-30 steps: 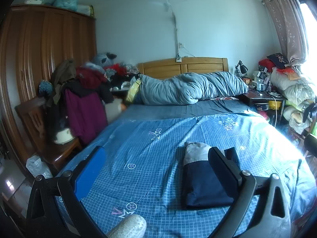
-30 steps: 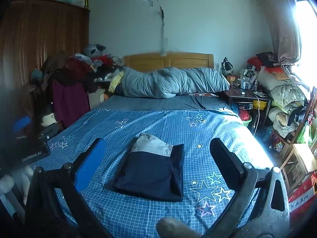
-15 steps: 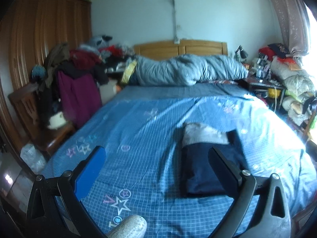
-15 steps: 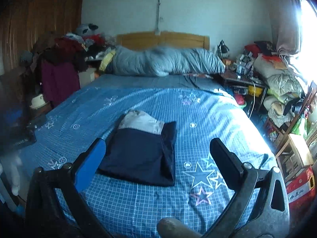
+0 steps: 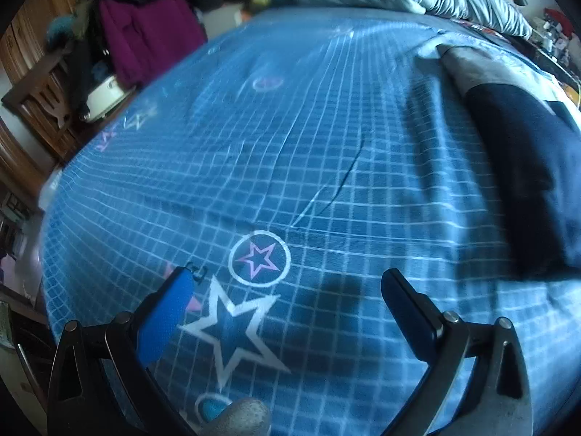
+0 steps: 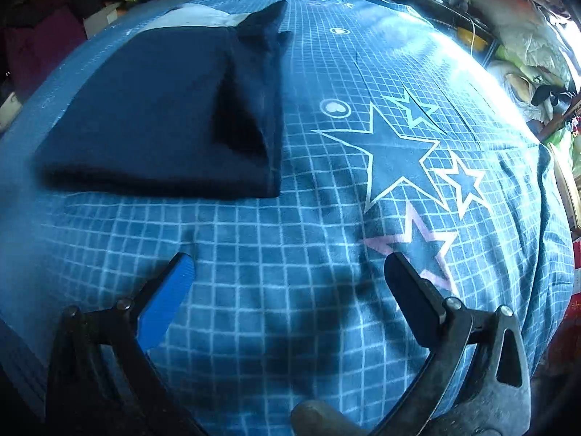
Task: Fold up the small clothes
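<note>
Folded garment (image 6: 152,109) on bedsheet (image 6: 290,254), both grippers (image 5: 287,290) (image 6: 290,272) spread — bare sheet between

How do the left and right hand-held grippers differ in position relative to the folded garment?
The left hand-held gripper hovers over bare bedsheet, the folded navy garment far off to its right. The right hand-held gripper points nearer the garment, which lies ahead-left. Both are open and empty.
</note>
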The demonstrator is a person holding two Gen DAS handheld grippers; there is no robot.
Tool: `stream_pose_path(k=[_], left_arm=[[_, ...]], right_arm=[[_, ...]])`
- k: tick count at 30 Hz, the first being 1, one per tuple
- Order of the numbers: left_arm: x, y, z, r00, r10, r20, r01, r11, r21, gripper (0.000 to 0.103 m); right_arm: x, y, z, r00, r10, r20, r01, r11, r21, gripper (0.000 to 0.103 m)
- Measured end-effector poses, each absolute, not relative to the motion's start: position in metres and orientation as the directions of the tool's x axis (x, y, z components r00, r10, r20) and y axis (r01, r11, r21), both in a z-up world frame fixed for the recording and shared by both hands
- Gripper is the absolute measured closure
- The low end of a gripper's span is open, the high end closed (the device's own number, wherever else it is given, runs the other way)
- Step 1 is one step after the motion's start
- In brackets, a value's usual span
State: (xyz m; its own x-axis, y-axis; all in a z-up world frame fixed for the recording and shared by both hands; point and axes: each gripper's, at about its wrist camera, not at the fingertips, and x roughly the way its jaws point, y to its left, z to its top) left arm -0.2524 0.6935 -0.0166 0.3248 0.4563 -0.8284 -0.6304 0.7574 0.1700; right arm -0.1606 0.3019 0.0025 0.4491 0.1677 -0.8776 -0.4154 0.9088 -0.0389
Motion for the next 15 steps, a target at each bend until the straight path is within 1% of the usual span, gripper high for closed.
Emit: stream_pose_path(k=[3, 8, 10, 12, 13, 15], left_arm=[[-0.238, 0.7, -0.029, 0.329, 0.442, -0.835, -0.618, 0.769, 0.164, 0.0], [-0.212, 0.694, -0.041, 0.373, 0.457, -0.807, -0.565, 0.802, 0.193, 0.0], [-0.215, 0.697, -0.044, 0.404, 0.432, -0.806, -0.573, 0.807, 0.146, 0.0], [-0.219, 0.707, -0.046, 0.424, 0.377, -0.823, -0.586, 0.807, 0.068, 0.0], [-0.221, 0.709, -0.045, 0.432, 0.364, -0.826, -0.588, 0.807, 0.048, 0.0], [-0.221, 0.709, -0.042, 0.437, 0.363, -0.823, -0.586, 0.809, 0.045, 0.0]], right_arm=[[-0.141, 0.297, -0.005, 0.446, 0.179, -0.877, -0.404, 0.915, -0.019, 0.0], [-0.13, 0.296, -0.011, 0.515, 0.196, -0.835, -0.433, 0.9, -0.056, 0.0], [-0.13, 0.297, -0.012, 0.515, 0.202, -0.833, -0.431, 0.901, -0.048, 0.0], [-0.136, 0.296, -0.015, 0.535, 0.217, -0.816, -0.438, 0.898, -0.049, 0.0], [-0.13, 0.294, -0.015, 0.529, 0.23, -0.817, -0.443, 0.896, -0.034, 0.0], [-0.124, 0.292, -0.015, 0.499, 0.263, -0.826, -0.461, 0.888, 0.004, 0.0]])
